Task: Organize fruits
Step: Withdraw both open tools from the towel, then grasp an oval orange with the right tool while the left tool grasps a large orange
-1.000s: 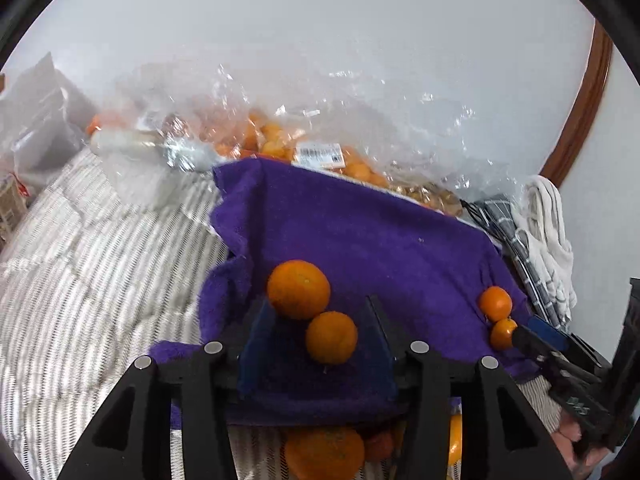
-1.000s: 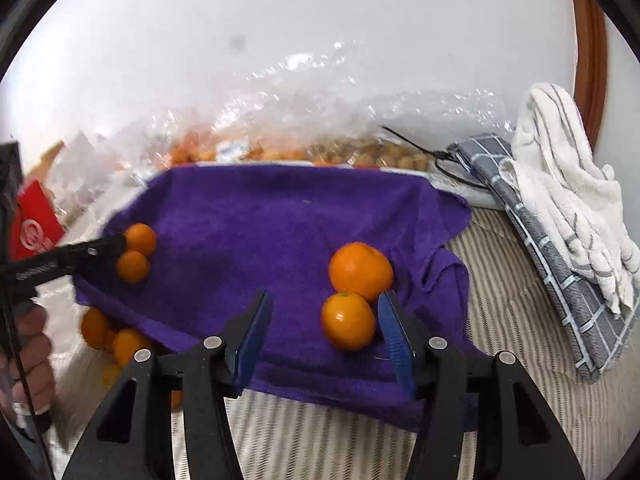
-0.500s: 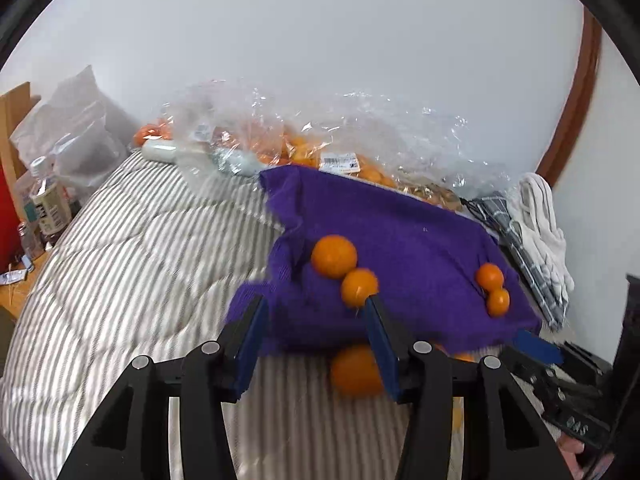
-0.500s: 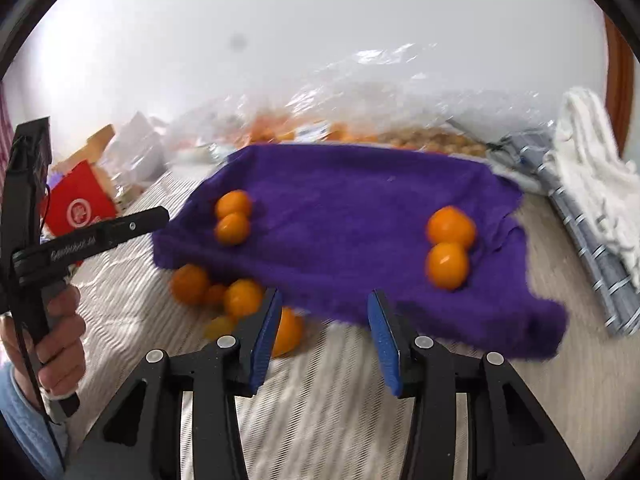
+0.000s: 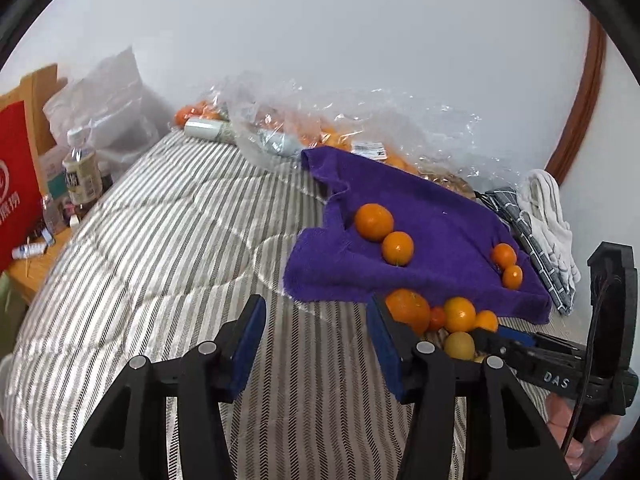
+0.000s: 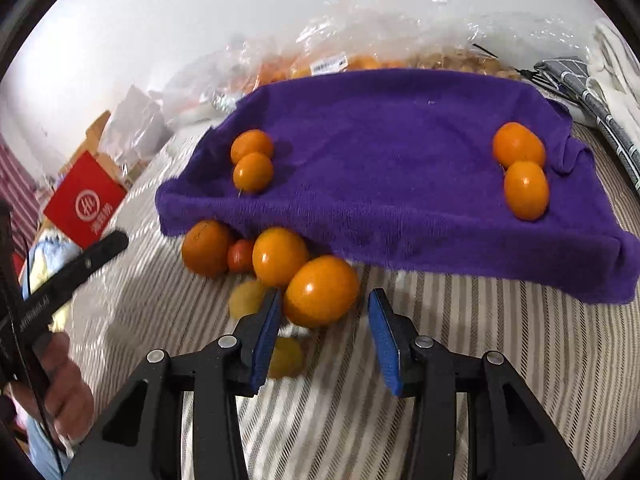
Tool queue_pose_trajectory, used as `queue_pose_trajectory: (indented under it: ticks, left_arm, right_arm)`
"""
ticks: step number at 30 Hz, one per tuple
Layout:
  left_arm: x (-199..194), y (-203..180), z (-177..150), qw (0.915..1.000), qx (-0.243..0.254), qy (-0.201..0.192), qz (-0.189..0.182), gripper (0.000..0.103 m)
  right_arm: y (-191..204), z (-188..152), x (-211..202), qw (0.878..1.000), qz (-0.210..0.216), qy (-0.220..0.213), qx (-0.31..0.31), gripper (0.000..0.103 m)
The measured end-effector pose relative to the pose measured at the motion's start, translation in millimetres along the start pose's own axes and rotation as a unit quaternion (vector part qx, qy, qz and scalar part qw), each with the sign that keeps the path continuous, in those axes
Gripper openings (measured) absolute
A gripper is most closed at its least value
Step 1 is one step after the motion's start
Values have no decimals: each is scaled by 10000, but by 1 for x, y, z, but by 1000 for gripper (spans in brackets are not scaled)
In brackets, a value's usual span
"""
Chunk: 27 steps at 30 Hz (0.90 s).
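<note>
Oranges lie in two pairs on the purple towel [image 6: 400, 160]: one pair [image 6: 252, 160] at its left end, one pair [image 6: 520, 172] at its right end, each two fruits touching. That makes four on the cloth. Just off the towel's near left corner sits a loose pile [image 6: 276, 264] on the bed: three oranges, one small red fruit wedged between two of them, and two yellowish fruits nearer the camera, partly hidden by the right gripper's finger.

The right gripper [image 6: 324, 326] is spread wide and grasps nothing; the biggest orange [image 6: 322, 290] of the pile sits just ahead of its fingertips, close to the left blue pad [image 6: 266, 336]. The left gripper [image 5: 316, 344] is likewise spread and empty, hovering over bare quilt with the pile off to its right.

The surface is a quilt [image 5: 160, 264] with grey and white stripes. Behind the towel, clear plastic bags [image 5: 360, 128] hold more oranges against a white wall [image 5: 320, 32]. At the right end lie a grey checked cloth [image 5: 532, 240] and a white cloth [image 5: 548, 208]. To the left stand a wooden side table with a bottle [image 5: 82, 176] and a red box [image 5: 16, 184]. A curved brown wooden edge [image 5: 580, 112] runs up the right.
</note>
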<state>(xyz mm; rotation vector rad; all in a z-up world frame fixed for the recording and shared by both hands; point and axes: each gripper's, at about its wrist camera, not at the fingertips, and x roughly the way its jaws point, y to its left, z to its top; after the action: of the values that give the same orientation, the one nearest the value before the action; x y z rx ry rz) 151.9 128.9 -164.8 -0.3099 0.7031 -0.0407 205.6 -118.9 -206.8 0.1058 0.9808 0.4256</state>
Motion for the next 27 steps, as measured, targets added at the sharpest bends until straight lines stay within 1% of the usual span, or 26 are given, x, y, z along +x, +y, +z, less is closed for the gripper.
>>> queue_pose_trajectory:
  ticks: [3, 5, 7, 8, 13, 15, 17, 20, 22, 24, 26, 27]
  left_arm:
    - [5, 6, -1, 9997, -168, 140, -96, 50]
    - [7, 5, -2, 9995, -186, 213, -113, 50]
    - [9, 3, -3, 9996, -98, 246, -8, 50]
    - [10, 2, -5, 9996, -29, 261, 66, 50]
    - [20, 0, -8, 9985, 49, 519, 146, 50]
    - [26, -1, -10, 9977, 76, 659, 172, 50]
    - [26, -4, -10, 9976, 153, 645, 214, 50]
    - [27, -11, -13, 9970, 331, 659, 236, 50]
    - [28, -18, -15, 9960, 497, 659, 340, 50]
    - [30, -22, -15, 9953, 594, 702, 293, 50]
    - [29, -21, -15, 9955, 582, 709, 241, 50]
    - [29, -20, -15, 9957, 557, 709, 198, 50]
  right_arm:
    - [5, 0, 2, 10000, 26, -61, -24, 41]
    - [11, -5, 1, 9993, -172, -223, -229, 41]
    - [14, -7, -3, 9982, -377, -277, -386, 41]
    - [13, -8, -7, 9979, -411, -303, -410, 41]
    - [0, -10, -35, 9954, -658, -450, -526, 41]
    - [-10, -15, -48, 9931, -872, -476, -618, 41]
    - [-22, -21, -55, 9922, -963, -469, -638, 41]
    - [-43, -30, -59, 9922, -1018, -500, -517, 41]
    - [-53, -34, -57, 9933, -979, -518, -337, 41]
    - [-63, -40, -57, 9943, -903, -546, -171, 41]
    - [-66, -41, -56, 9948, -876, -507, -149, 41]
    - [-67, -41, -57, 9949, -834, -558, -138, 41]
